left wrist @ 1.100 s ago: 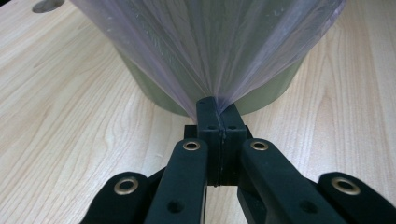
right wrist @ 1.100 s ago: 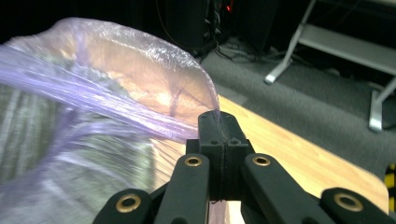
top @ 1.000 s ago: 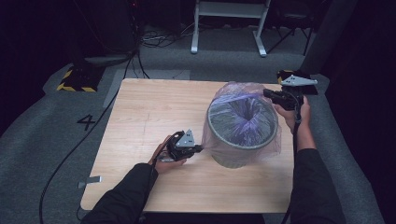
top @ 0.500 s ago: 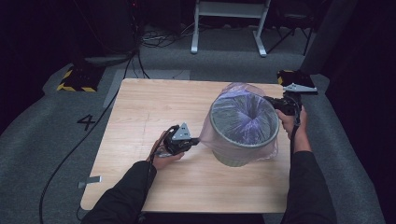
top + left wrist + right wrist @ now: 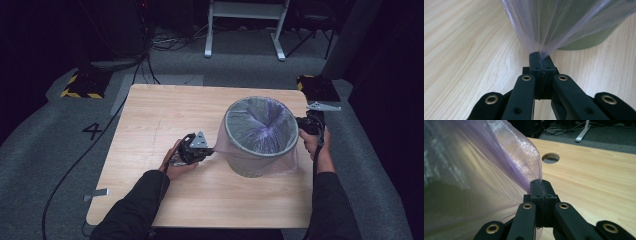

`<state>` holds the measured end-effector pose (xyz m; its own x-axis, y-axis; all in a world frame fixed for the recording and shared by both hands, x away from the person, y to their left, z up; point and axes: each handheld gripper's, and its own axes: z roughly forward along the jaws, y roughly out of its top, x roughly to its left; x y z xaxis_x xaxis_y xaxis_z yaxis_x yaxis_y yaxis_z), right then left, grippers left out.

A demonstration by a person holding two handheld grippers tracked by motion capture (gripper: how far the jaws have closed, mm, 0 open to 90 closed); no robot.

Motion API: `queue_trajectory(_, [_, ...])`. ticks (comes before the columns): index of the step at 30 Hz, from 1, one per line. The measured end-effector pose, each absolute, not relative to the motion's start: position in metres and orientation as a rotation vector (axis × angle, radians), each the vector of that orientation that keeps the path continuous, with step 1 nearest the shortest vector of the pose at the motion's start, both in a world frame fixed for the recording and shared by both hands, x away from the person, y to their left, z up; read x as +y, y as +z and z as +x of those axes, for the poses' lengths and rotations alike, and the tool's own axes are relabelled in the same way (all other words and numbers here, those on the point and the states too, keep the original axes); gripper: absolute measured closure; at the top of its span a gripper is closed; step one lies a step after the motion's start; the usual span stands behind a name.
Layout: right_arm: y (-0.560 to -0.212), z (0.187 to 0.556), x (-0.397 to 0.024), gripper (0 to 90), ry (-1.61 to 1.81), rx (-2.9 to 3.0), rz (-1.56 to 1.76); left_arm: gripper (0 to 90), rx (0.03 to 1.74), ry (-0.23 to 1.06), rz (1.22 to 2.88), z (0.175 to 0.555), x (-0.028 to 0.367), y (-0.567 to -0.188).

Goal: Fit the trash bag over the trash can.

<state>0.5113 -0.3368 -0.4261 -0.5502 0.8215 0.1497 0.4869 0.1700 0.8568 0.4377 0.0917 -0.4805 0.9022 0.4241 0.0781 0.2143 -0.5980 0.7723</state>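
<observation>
Pictured mid-fitting: thin purple liner [image 5: 260,120] drawn down over grey bin [image 5: 252,162] at table [image 5: 150,115] centre-right, clamped at nine o'clock by left gripper [image 5: 209,150] and three o'clock by right gripper [image 5: 299,125], with judged next move an even downward tug, wary of tearing.

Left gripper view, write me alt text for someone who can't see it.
The left gripper, its two black jaws shut, pinches a gathered fold of translucent purple bag. The film fans up over a grey-green bin standing on a light wooden table.
</observation>
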Motion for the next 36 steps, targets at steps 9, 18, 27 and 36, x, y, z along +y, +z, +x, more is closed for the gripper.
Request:
queue_trajectory(9, [-0.442, 0.501, -0.336, 86.5, 1.288, 2.144, 1.231, 89.9, 0.441, 0.294, 2.286, 0.431, 0.095, -0.490])
queue_trajectory(18, [-0.444, 0.495, -0.341, 78.9, 1.277, 2.123, 1.232, 84.5, 0.461, 0.301, 2.288, 0.430, 0.099, -0.493])
queue_trajectory(27, [-0.424, 0.482, -0.353, 44.8, 1.225, 2.064, 1.217, 31.5, 0.566, 0.328, 2.197, 0.422, 0.114, -0.478])
queue_trajectory(36, [-0.381, 0.456, -0.370, 26.4, 1.305, 2.024, 1.102, 15.6, 0.578, 0.297, 2.166, 0.401, 0.135, -0.469])
